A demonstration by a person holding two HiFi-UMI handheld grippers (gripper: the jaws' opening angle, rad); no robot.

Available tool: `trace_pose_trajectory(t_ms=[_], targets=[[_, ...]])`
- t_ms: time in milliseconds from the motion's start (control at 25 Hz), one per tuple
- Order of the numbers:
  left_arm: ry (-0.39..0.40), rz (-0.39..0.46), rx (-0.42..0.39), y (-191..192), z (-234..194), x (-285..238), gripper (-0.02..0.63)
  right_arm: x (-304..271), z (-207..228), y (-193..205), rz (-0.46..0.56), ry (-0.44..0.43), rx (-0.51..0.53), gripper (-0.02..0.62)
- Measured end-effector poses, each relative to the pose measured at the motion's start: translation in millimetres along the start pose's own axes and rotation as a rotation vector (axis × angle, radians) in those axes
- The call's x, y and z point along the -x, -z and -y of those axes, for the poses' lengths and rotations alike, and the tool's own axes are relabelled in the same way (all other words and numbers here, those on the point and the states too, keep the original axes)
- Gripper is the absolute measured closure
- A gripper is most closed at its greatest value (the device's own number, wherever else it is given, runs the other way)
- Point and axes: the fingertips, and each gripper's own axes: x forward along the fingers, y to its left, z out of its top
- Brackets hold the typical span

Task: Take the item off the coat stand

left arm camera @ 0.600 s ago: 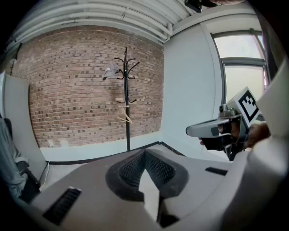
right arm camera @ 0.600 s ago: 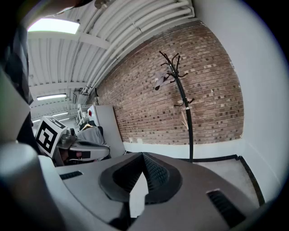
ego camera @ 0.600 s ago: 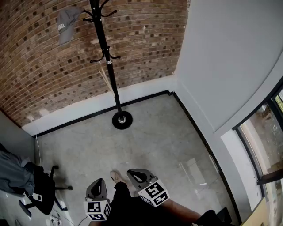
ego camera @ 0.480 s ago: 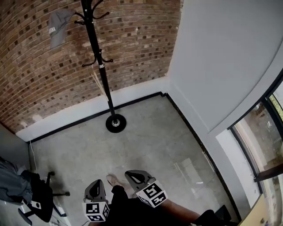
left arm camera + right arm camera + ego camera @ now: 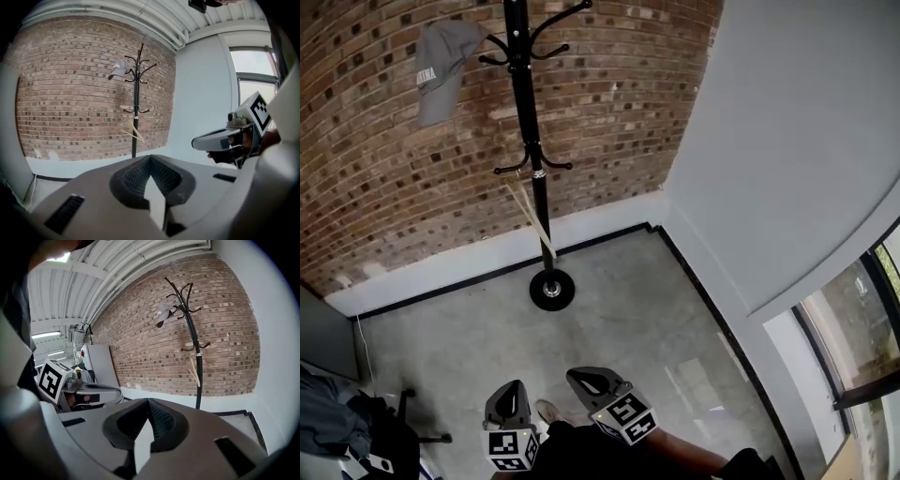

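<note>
Left gripper (image 5: pixel 515 386) and right gripper (image 5: pixel 575 376) are hovering pressed together, empty; snagging grey cap (image 5: pixel 441 66) at eleven o'clock could topple coat stand (image 5: pixel 525 122).

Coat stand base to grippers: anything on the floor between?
Nothing. In the head view, bare concrete floor runs from the coat stand base to the left gripper and right gripper; only the person's shoe sits beside them.

The coat stand (image 5: pixel 525 112) is glossy black metal, its cap (image 5: pixel 442 66) soft grey cloth; behind it, the brick wall (image 5: pixel 375 187) looks rough.
</note>
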Motion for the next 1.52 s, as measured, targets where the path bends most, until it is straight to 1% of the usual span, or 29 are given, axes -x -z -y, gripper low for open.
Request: trace_pose_trajectory(t_ms=[120,240,360,520,680,760,880,1000,1080,1200,1320,1400,1480,1520], targets=[[-0.004,0.026,0.009,-28,-37,-16,0.565,-39,7,-32,0.007,0.001,-0.006,0.58],[-0.036,0.05,0.029,-47,-82,-27,0.565,-76,9,-63,0.013,-0.012,-0.016,0.581],[-0.061,0.084,0.022,-69,-116,-34,0.565,-104,13,-98,0.069,-0.019,-0.018,0.581],[-0.102,0.102,0.038,-91,-148,-44,0.565,-130,24,-134,0.13,-0.06,-0.065,0.58],[-0.121,0.084,0.055,-101,-162,-72,0.565,-154,45,-166,0.177,-0.11,-0.117,0.58],[-0.157,0.086,0.068,-110,-171,-86,0.565,-170,55,-185,0.19,-0.163,-0.126,0.58],[-0.234,0.11,0.078,-132,-189,-113,0.565,-199,73,-215,0.209,-0.277,-0.147,0.58],[-0.298,0.133,0.088,-159,-203,-144,0.565,-227,95,-247,0.222,-0.392,-0.165,0.58],[-0.335,0.149,0.083,-181,-210,-160,0.565,-240,110,-276,0.246,-0.465,-0.159,0.58],[-0.392,0.165,0.082,-210,-221,-178,0.565,-257,129,-331,0.316,-0.579,-0.147,0.58],[-0.427,0.187,0.087,-233,-230,-187,0.565,-268,141,-386,0.418,-0.699,-0.165,0.578],[-0.438,0.195,0.107,-242,-235,-192,0.565,-276,149,-420,0.488,-0.743,-0.191,0.578],[-0.452,0.203,0.112,-249,-237,-193,0.565,-284,151,-447,0.536,-0.792,-0.225,0.574],[-0.466,0.206,0.104,-252,-238,-192,0.565,-288,150,-458,0.548,-0.829,-0.243,0.529]])
